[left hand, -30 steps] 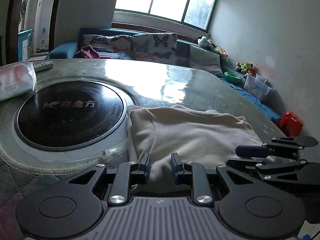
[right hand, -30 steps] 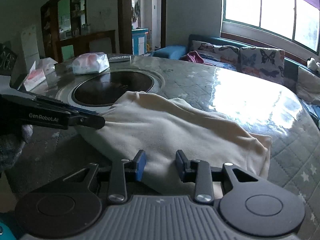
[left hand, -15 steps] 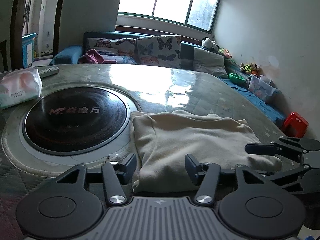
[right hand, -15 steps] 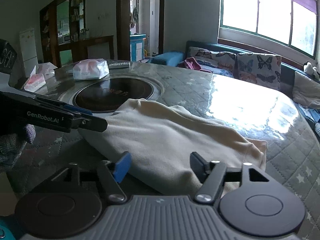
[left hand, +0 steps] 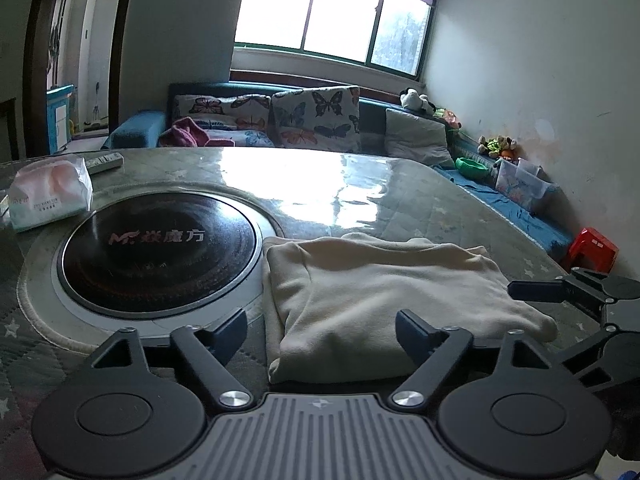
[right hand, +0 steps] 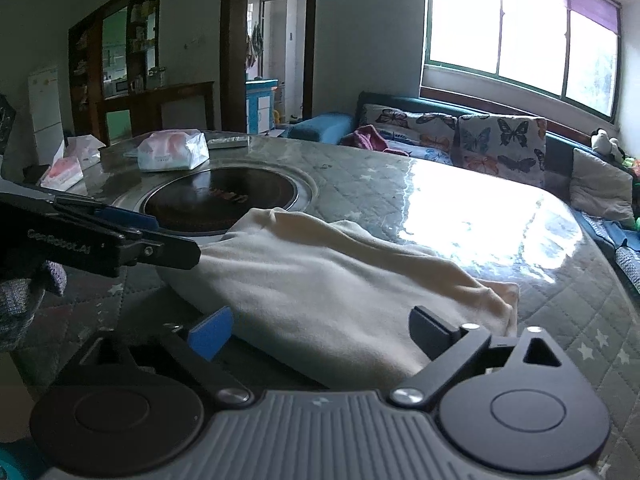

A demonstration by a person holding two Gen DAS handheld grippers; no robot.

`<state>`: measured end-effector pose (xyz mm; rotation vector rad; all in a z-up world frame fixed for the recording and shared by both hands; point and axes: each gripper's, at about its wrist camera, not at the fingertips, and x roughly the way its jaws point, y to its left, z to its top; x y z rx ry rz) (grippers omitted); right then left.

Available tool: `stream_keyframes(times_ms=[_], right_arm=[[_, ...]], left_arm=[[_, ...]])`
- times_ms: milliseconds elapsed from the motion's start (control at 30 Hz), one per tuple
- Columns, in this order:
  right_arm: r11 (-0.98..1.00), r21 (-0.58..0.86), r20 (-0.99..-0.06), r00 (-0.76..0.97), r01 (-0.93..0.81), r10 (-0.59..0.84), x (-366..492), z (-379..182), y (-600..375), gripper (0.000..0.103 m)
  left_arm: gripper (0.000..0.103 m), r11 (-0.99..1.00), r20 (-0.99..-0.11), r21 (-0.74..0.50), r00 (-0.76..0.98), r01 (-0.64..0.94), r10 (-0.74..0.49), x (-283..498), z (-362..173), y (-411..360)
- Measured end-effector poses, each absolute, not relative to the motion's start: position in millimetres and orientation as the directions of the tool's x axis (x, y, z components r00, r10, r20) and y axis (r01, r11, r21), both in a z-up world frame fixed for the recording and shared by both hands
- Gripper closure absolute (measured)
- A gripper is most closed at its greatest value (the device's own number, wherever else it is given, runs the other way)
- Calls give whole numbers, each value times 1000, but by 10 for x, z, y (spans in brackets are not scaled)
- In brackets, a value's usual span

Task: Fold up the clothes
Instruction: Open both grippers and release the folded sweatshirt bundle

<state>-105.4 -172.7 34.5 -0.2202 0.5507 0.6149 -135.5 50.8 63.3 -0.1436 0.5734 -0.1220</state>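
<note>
On the table point(left hand: 360, 184), beside the hob point(left hand: 160, 252), a cream garment point(left hand: 384, 292) lies as a folded stack. Both the left gripper point(left hand: 320, 330) and right gripper point(right hand: 322, 330) stand spread wide, holding nothing. Risk: a finger dragging the near edge could pull the layers askew.

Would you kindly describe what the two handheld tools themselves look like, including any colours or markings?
Both are matte black. The left tool has two round discs, hinged link arms with silver pivot screws, and a ribbed grey plate between them. The right tool has the same build, with a bright blue pad on one finger. White lettering runs along the left tool's side, seen from the right wrist view. A grey knitted glove shows beneath it.
</note>
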Motion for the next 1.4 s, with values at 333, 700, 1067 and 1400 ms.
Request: stream_keyframes(times_ms=[333,700,1067,1400], right_arm=[[802,27,-572,648,-597,502,-965,272,-1713,0],[781,91,-608,587,-617,534,-899,121,-1710,0],[751,147,-583,557,-644,591,-968,133,-1693,0],[754,143,-606,546,-641,579,-941,125,-1647,0]], left_arm=[[0,982,-505,-172,848,84,-161,-1430,659,540],[0,979,-507,-196,848,57,-151,-1377,639,566],[0,978,-516,-210,848,13,-122,-1367,626,614],[0,979,-540,-204,835,-7,-106,-1357,619,599]])
